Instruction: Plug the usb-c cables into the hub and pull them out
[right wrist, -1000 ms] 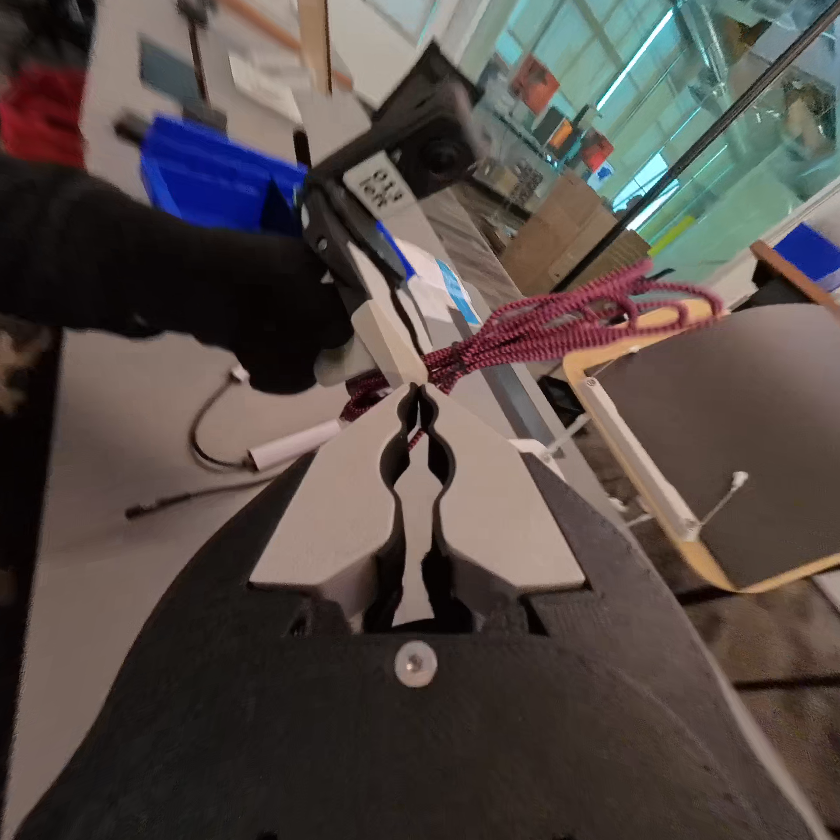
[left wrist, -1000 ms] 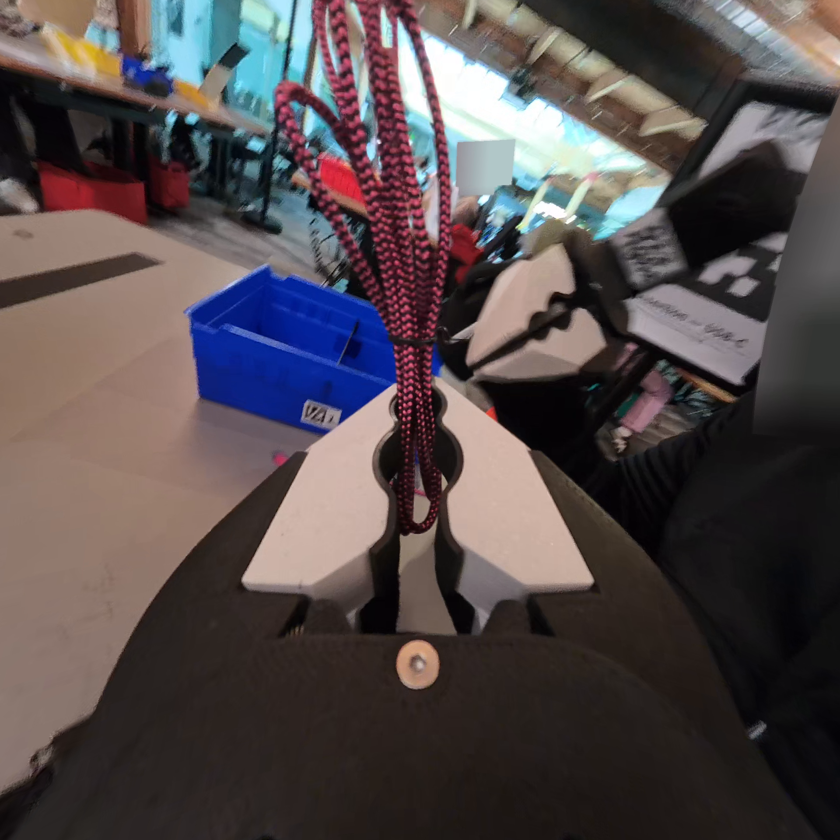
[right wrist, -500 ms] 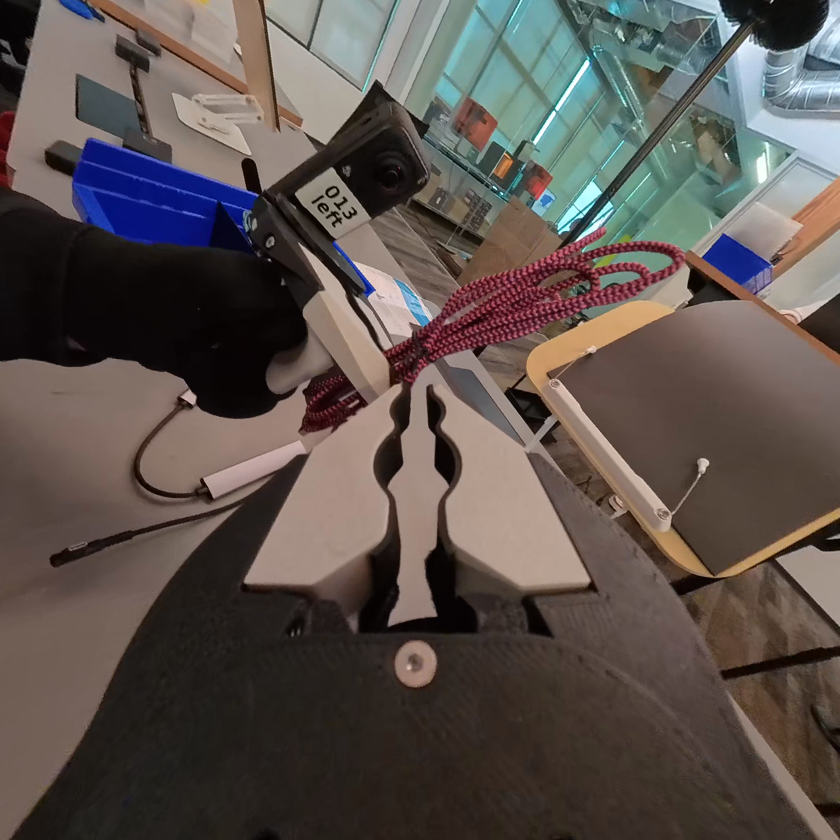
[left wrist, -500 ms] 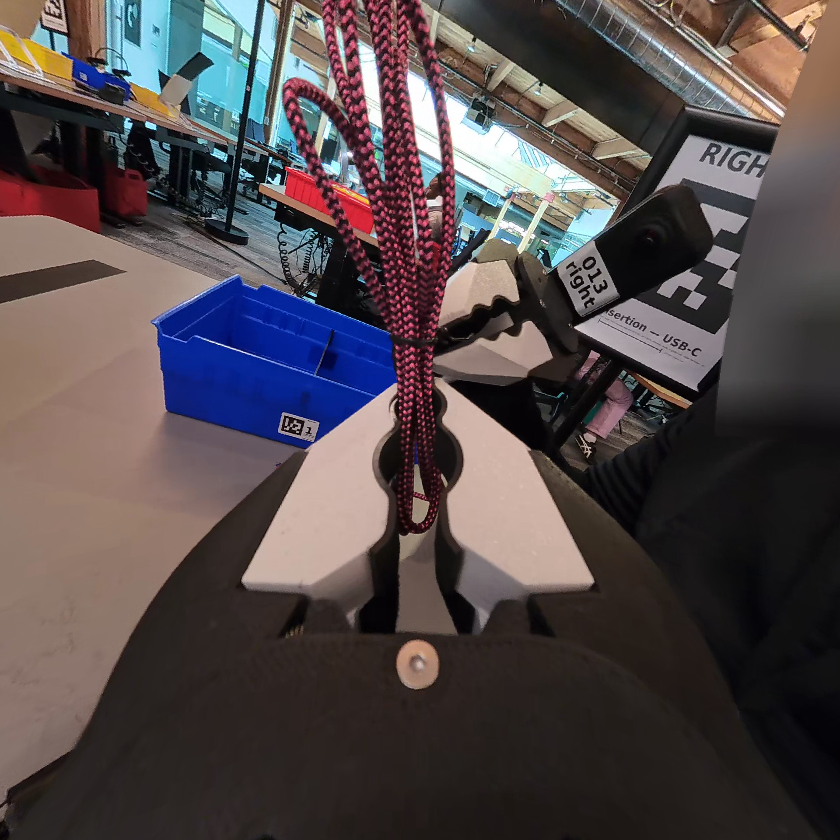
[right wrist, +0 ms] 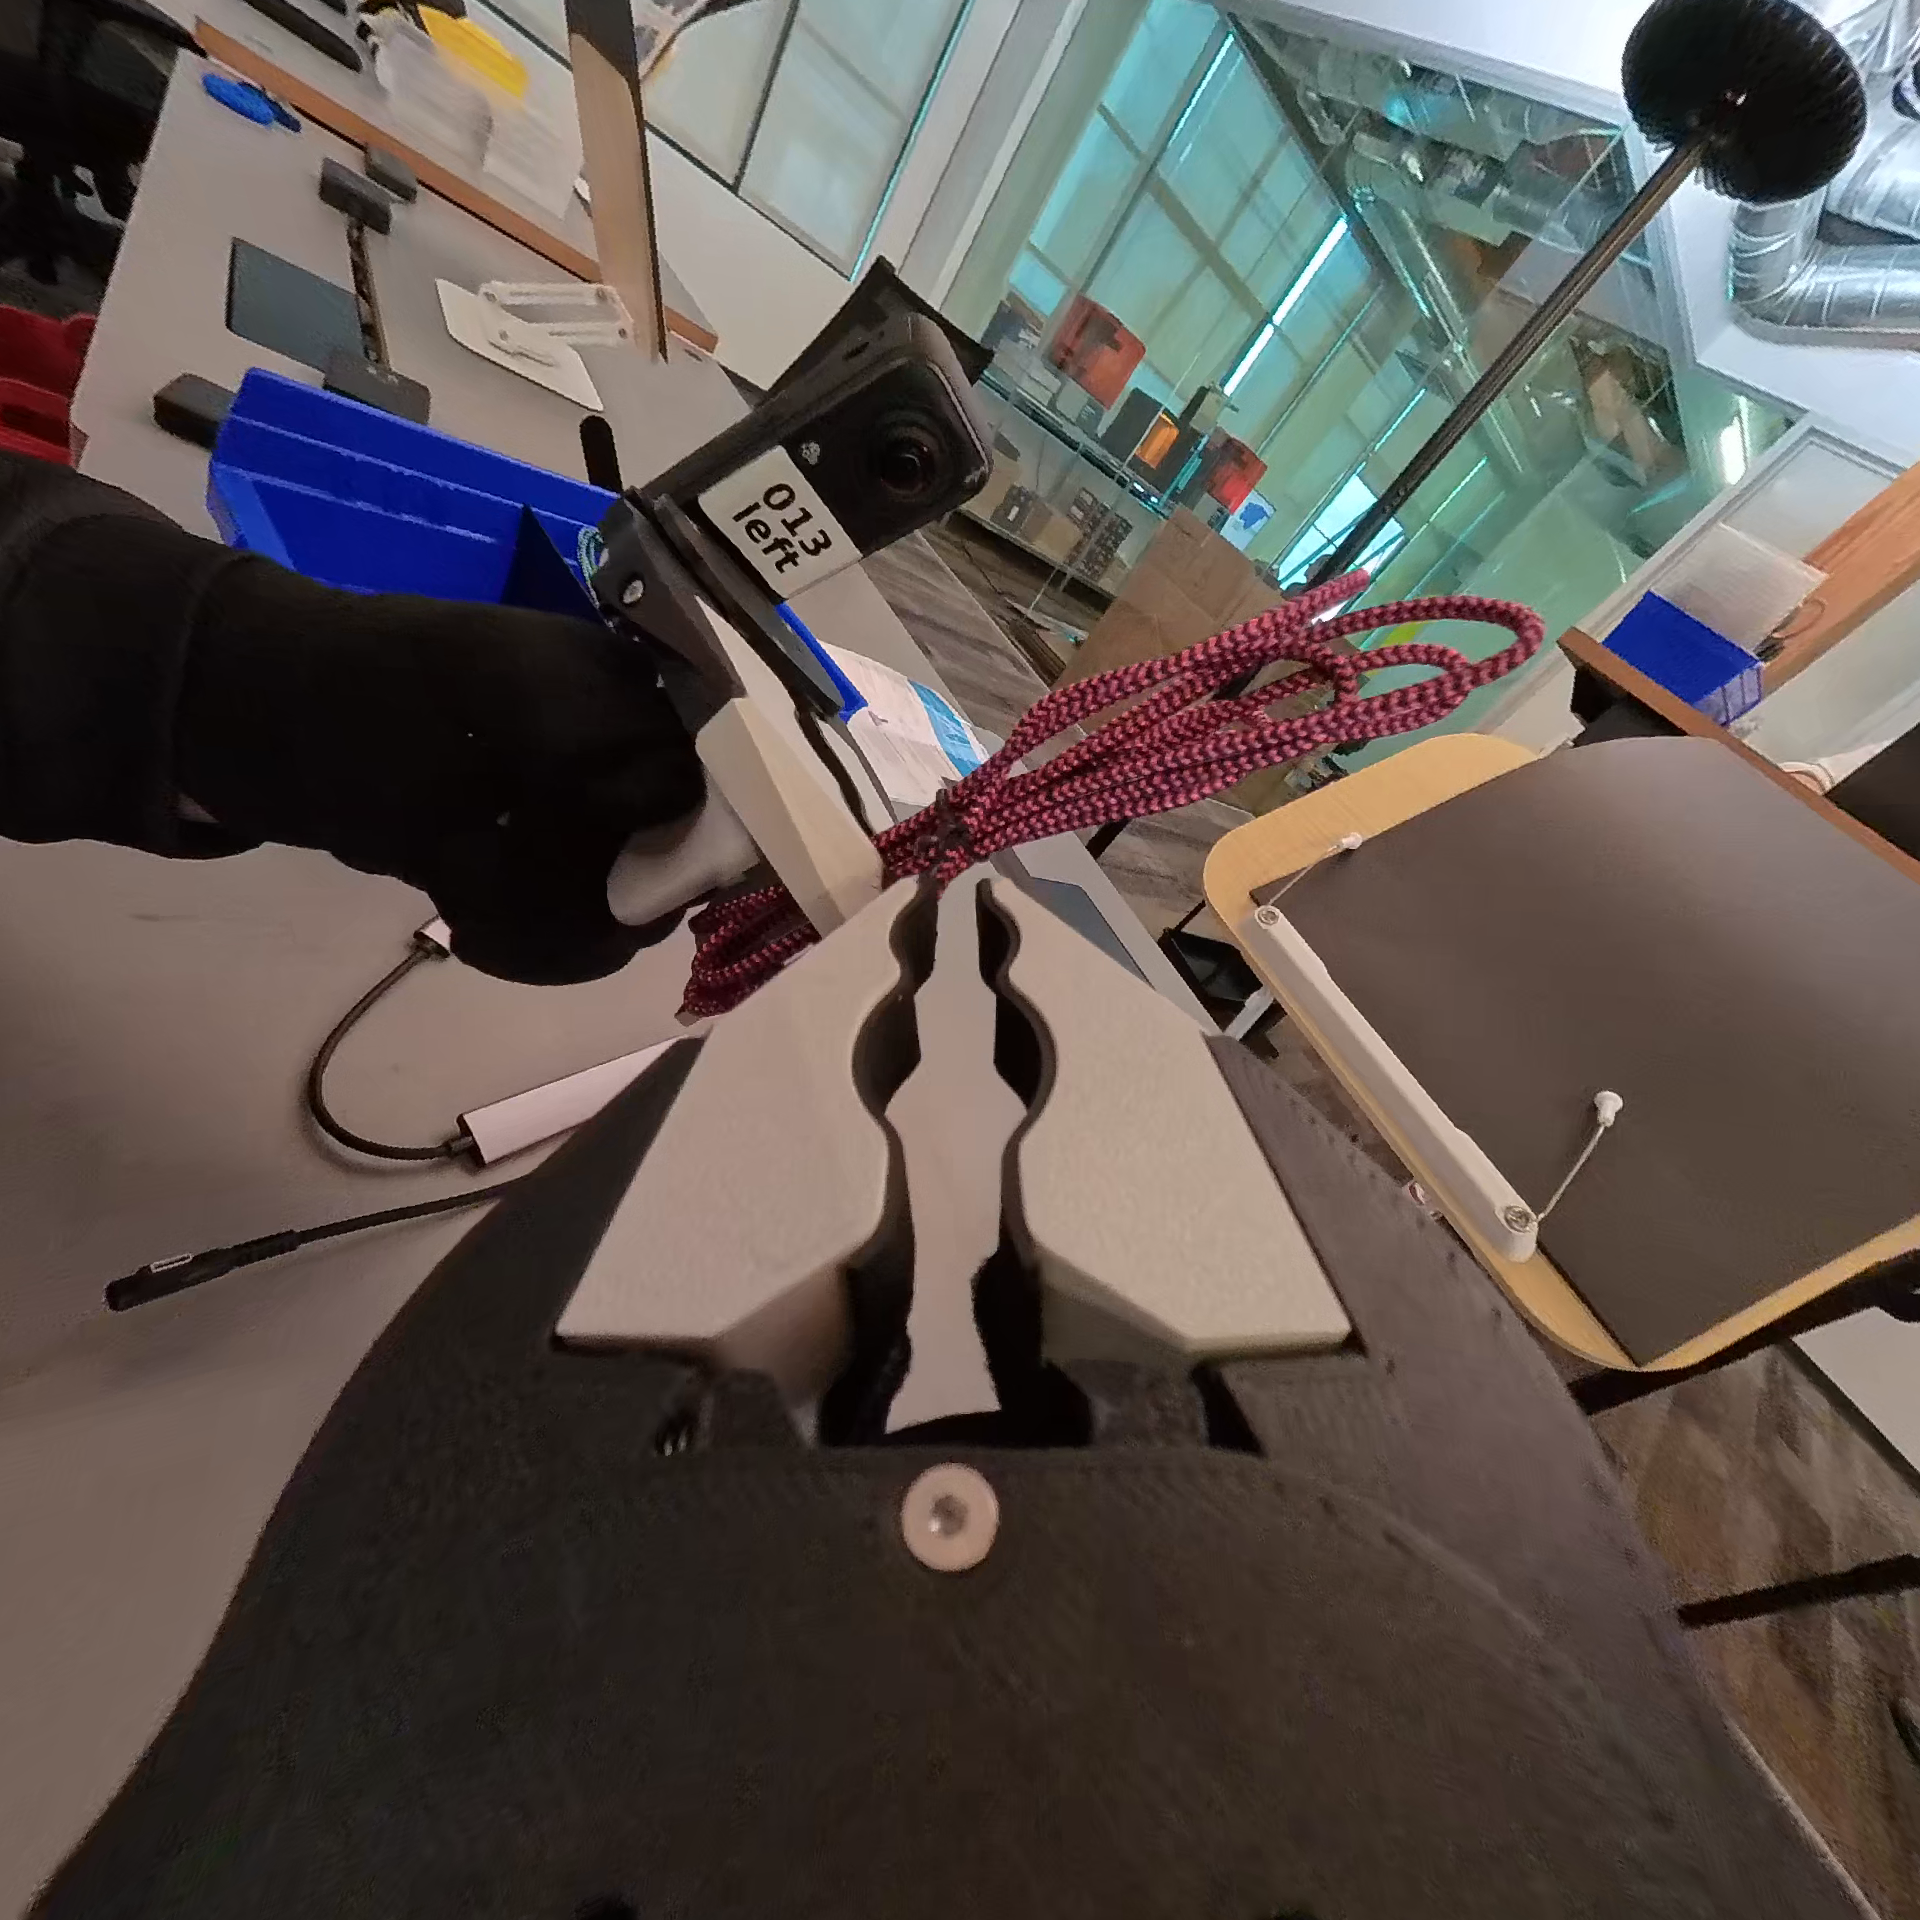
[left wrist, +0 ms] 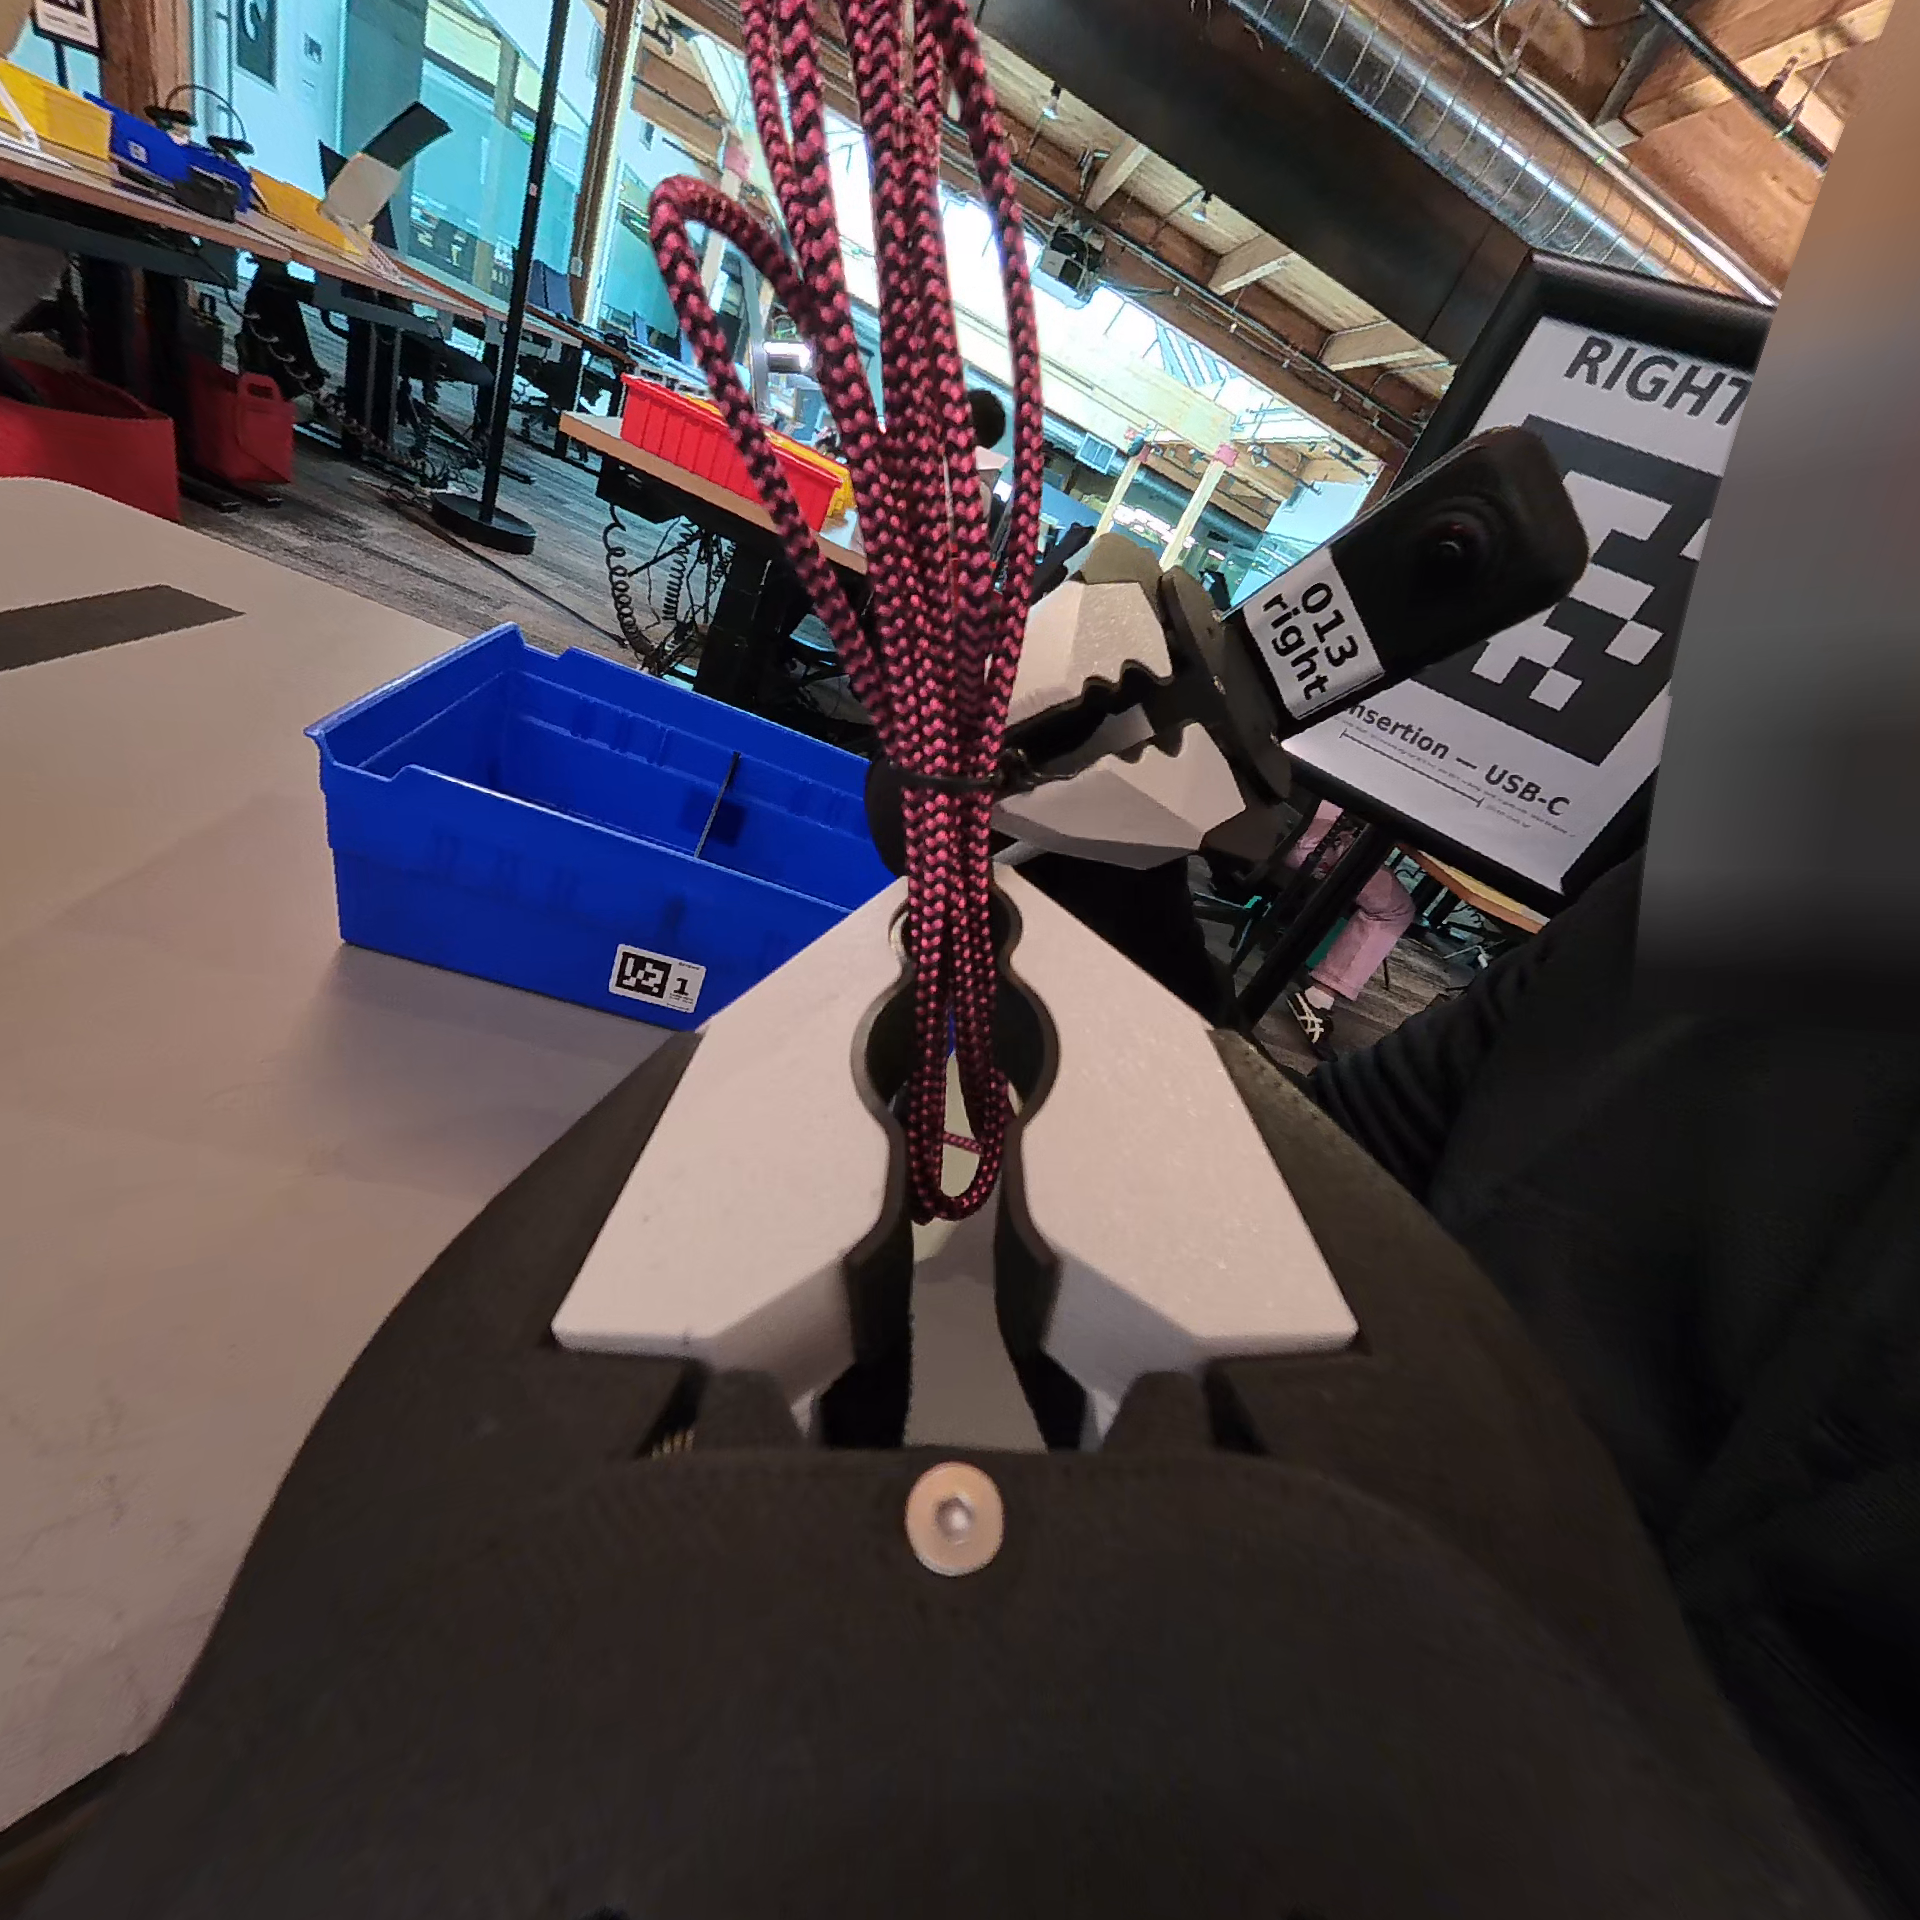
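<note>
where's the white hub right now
In the right wrist view the white hub lies on the grey table, left of the right gripper, below the gloved hand.

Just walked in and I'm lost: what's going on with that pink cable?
A person holds a gripper in each hand. The left gripper is shut on a bundled pink cable, held up above the table. The right gripper has its tips at the bundle's black tie, slightly apart. The hub lies on the table, unused.
</note>
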Available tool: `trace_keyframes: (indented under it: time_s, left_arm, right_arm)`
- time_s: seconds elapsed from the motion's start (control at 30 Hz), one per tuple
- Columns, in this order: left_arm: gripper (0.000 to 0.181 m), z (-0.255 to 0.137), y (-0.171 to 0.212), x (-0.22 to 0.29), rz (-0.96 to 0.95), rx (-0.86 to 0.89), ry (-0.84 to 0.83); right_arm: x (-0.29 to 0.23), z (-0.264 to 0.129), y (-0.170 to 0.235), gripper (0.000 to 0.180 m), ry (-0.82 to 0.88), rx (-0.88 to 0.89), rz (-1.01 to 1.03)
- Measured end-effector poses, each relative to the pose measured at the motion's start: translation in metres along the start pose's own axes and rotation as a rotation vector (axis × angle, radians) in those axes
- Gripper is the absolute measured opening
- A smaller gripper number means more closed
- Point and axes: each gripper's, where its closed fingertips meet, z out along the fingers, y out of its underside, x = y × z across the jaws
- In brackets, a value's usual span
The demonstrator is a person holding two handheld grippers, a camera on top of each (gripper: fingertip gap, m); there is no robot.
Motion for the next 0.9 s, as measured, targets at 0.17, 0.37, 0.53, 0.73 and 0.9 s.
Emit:
trace_keyframes:
  time_s: [0.17, 0.37, 0.53, 0.73, 0.9]
  left_arm:
    - [0.004, 0.0011, 0.0013, -0.0004, -0.003, 0.001, 0.003]
    - [0.004, 0.0014, 0.0024, 0.0006, -0.007, -0.002, 0.010]
    - [0.004, 0.0015, 0.0029, 0.0001, -0.010, -0.002, 0.011]
    - [0.004, 0.0015, 0.0040, -0.0011, -0.011, -0.006, 0.007]
    - [0.004, 0.0016, 0.0041, -0.0014, -0.004, -0.013, 0.001]
  right_arm:
    - [0.0001, -0.0011, -0.0014, 0.004, 0.007, 0.010, -0.003]
    - [-0.0028, -0.0016, -0.0024, 0.003, 0.008, 0.015, -0.038]
    - [-0.0034, -0.0016, -0.0024, 0.002, 0.024, 0.002, -0.081]
    - [-0.0045, -0.0011, -0.0032, 0.000, 0.056, -0.032, -0.169]
    - [-0.0055, -0.0008, -0.0045, 0.000, 0.071, -0.048, -0.212]
